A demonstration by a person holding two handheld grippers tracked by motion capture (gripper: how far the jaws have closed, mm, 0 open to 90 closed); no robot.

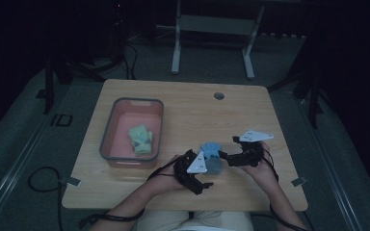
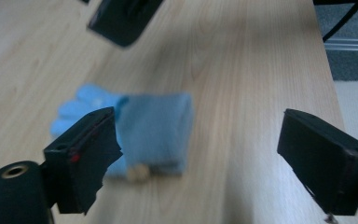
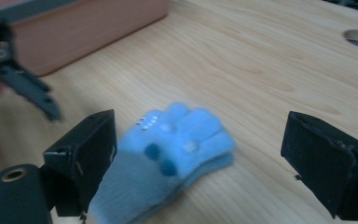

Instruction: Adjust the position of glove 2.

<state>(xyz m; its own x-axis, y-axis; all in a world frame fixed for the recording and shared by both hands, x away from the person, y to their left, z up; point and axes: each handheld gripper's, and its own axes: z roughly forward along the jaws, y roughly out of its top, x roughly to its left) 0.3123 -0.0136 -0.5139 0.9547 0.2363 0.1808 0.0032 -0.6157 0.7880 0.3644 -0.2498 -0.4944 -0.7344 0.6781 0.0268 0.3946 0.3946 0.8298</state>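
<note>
One blue glove (image 3: 177, 144); two tools

light blue dotted glove (image 3: 177, 140), pink grey-rimmed bin (image 1: 132, 132), green gloves (image 1: 140, 139)

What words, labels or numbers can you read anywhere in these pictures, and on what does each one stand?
None can be read.
Blue glove: dots and pale marks form a pattern, no letters.
Pink bin: no label shows.
Floor mark left of the table: too dim and small to read.
</note>
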